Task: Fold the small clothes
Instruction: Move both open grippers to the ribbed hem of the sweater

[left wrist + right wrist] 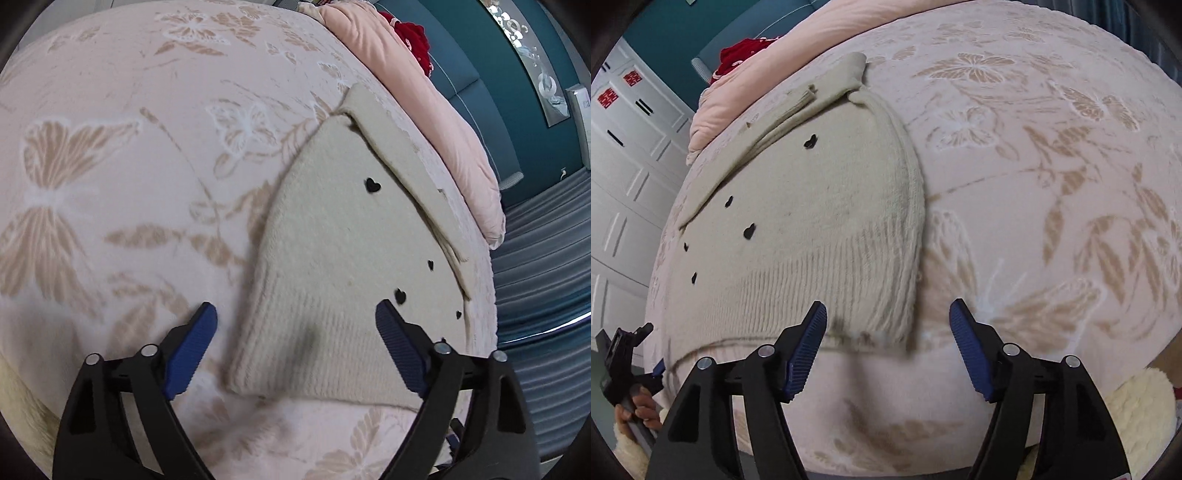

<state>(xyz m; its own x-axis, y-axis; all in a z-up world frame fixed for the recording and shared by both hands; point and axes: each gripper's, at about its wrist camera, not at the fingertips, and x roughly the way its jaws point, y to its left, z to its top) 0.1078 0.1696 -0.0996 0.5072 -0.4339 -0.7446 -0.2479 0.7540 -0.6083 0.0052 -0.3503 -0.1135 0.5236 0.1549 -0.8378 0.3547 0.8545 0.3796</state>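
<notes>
cream knit sweater with black hearts half folded on pink butterfly blanket, sleeve at 1 o'clock; my left gripper and right gripper wide, empty; more folds left.

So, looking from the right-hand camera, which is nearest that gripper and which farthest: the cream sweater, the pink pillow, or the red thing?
1. Cream sweater: right at the right gripper, its ribbed hem by the left finger.
2. Pink pillow: beyond the sweater, upper left.
3. Red thing: farthest, behind the pillow.
</notes>
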